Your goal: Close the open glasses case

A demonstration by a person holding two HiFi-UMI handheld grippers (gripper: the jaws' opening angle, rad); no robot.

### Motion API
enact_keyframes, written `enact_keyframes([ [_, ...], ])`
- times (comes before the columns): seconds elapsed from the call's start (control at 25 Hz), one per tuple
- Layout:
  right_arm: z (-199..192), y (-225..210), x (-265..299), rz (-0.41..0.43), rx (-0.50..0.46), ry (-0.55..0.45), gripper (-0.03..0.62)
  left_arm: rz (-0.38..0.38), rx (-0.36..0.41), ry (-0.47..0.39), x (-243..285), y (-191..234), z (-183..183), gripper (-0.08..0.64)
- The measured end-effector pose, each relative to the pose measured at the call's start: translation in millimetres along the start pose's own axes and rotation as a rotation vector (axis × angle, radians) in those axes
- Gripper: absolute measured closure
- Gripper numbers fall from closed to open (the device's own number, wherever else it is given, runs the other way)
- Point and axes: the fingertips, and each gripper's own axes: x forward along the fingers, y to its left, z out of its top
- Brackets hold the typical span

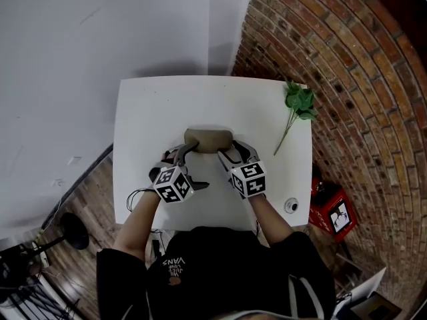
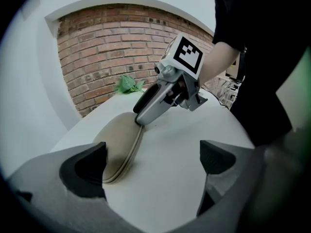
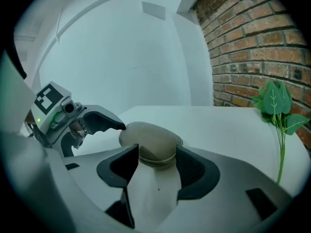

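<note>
Tan glasses case (image 1: 208, 140) at the front middle of the white bench (image 1: 200, 99), long axis left to right, 1 end toward each hand; lid down on the base, only a thin seam showing along the side, so probably shut or just short of latched; right end tucked between the jaws of the right hand-held gripper (image 3: 156, 155), pads against both flanks, seemingly pinching it; left hand-held gripper (image 2: 153, 159) released, jaws wide apart over bare bench, its left jaw tip touching the case's left end; equally near on both sides, so a final press on the lid likely possible from either; green leafy sprig (image 1: 298, 105) well apart, far right.
</note>
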Motion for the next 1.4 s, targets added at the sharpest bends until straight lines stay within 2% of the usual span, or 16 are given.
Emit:
enact_keyframes([
  [0.12,-2,-3,2,-0.014,0.0,0.011,0.35,0.017,-0.011,-0.005,2,0,1,-0.035],
  [0.36,-6,-7,3,-0.038,-0.006,0.022,0.311,0.033,-0.025,-0.003,5,-1,1,-0.035],
  [0.92,-5,-5,-1,-0.065,0.043,0.021,0.333,0.087,-0.041,-0.031,6,2,2,-0.035],
  [1.2,2,-3,-17,-0.088,0.069,-0.013,0.337,0.116,-0.084,-0.071,-5,7,7,-0.034],
  [1.4,5,1,-32,-0.104,0.09,-0.047,0.339,0.128,-0.083,-0.082,-14,4,9,-0.034],
])
